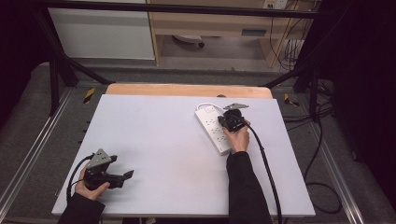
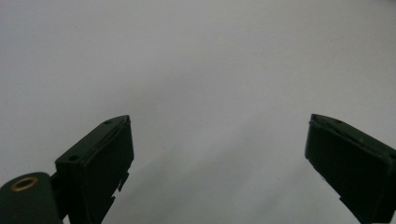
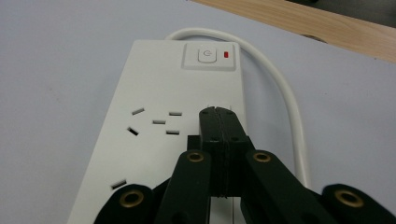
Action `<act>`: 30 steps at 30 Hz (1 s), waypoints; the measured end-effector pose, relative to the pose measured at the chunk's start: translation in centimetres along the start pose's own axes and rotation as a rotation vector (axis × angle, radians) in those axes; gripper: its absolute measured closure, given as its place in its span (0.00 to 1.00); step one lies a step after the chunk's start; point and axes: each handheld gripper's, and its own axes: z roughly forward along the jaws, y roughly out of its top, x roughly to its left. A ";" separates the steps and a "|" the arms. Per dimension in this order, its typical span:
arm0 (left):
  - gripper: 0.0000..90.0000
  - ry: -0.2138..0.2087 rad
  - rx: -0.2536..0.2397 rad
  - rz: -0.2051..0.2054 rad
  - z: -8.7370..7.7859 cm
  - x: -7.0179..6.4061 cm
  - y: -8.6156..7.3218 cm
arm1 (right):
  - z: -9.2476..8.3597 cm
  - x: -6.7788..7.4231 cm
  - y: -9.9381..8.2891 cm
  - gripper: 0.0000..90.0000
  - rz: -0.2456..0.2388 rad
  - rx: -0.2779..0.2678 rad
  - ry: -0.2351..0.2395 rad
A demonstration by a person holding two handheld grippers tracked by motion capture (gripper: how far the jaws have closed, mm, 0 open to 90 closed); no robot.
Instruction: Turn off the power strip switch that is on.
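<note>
Pressing toward the white power strip (image 3: 154, 116) appears to be the step in hand: in the right gripper view the right gripper (image 3: 217, 114) is seen with its 2 jaws shut flat together, nothing between them, their tips just over the strip's face below the switch (image 3: 208, 56), whose red lamp (image 3: 226, 54) is lit. In the high view the strip (image 1: 214, 127) lies right of centre on the white table (image 1: 154, 140), its cord (image 1: 203, 105) looped at the upper end. The left gripper (image 1: 122, 177) is held at the lower left of the frame, jaws wide apart and empty. A slip could be judged likely: the narrow tips might slide off the switch, push the light strip askew, or catch a socket slot.
</note>
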 end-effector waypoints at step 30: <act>0.09 0.005 0.005 -0.001 0.1 0.0 0.1 | -5.8 0.9 -0.1 0.57 -0.006 -0.012 0.095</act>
